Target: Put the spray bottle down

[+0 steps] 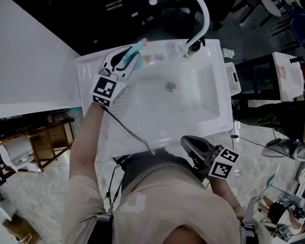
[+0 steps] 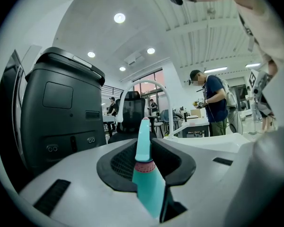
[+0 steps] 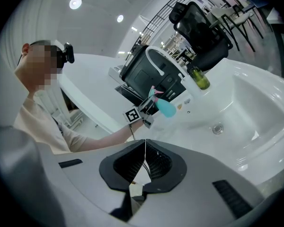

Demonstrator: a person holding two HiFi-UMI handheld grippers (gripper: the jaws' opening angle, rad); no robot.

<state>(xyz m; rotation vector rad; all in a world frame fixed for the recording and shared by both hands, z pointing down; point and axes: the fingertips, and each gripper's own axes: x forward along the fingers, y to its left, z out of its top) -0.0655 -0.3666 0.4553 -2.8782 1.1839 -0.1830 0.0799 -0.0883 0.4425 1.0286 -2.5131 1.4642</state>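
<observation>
Holding the teal spray bottle [image 1: 135, 54] clamped between its jaws, the left gripper [image 1: 126, 61] hangs over the back left corner of the white sink [image 1: 221, 113], just beside the rear ledge and to the left of the curved faucet [image 1: 195, 9]. The left gripper view shows both pads pressed on the bottle, whose narrow end points away from the camera. The right gripper [image 1: 187, 141] sits at the near rim of the sink, well apart from the bottle, its jaws closed on each other with nothing between them. As a judgement, the task is not yet done: the bottle is brought to a likely spot, but it is gripped, and no view shows whether its base touches the ledge. What seems left is to lower it onto a flat part of the ledge or counter, upright, release the jaws and draw the left gripper clear.
</observation>
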